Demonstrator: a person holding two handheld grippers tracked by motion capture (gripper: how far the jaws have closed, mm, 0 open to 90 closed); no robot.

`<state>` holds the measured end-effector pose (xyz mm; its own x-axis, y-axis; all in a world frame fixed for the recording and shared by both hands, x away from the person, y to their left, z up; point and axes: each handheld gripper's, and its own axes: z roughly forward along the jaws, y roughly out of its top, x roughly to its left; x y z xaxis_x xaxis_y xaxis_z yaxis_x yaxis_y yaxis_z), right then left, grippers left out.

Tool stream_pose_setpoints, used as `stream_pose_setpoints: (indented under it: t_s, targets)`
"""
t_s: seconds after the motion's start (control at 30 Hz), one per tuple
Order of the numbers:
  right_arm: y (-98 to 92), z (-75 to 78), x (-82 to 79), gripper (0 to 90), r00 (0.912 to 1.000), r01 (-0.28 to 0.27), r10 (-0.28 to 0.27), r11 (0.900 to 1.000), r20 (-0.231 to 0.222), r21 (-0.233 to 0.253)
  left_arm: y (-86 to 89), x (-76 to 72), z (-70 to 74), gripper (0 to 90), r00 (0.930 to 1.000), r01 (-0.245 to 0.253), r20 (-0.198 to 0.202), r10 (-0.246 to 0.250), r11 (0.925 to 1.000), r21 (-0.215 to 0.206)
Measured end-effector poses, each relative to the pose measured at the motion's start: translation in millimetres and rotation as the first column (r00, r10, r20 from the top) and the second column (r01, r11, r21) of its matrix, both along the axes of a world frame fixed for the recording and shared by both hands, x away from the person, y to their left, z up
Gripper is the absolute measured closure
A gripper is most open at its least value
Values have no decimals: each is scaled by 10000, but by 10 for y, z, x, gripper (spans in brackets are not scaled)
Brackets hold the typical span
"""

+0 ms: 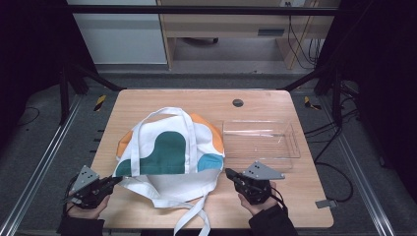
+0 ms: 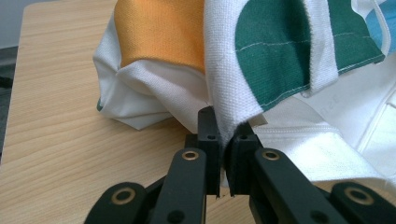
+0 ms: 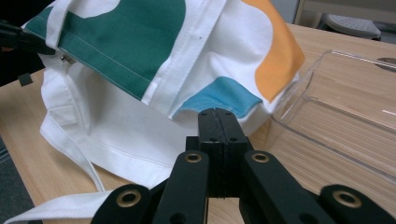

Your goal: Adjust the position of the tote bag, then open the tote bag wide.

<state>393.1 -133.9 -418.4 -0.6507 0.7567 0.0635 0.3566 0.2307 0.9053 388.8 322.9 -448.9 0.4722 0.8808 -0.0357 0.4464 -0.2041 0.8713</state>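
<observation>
High view: the tote bag (image 1: 169,150) lies mid-surface, mouth and straps toward the near edge, long axis running near to far. Left tongs (image 1: 114,181) pinch its left corner fabric; right tongs (image 1: 229,172) are clenched at its right corner, beside the clear tray (image 1: 290,142).

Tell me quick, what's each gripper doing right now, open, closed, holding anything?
Left gripper: closed, pinching the edge of the tote bag.
Right gripper: jaws pressed together at the bag's edge; whether cloth is caught cannot be told.
</observation>
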Motion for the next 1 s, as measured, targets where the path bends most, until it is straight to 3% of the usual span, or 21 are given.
stream_pose_setpoints:
  t_s: [0.6, 1.0]
  targets:
    - [553, 13, 147, 900, 9986, -530, 530, 9986, 7, 57, 1, 5, -13, 858, 10000, -76, -59, 75, 9999, -119]
    - [862, -140, 172, 900, 9962, -849, 856, 9957, -180, 364, -16, -9, -9, 858, 9999, -156, 32, 156, 9999, -15]
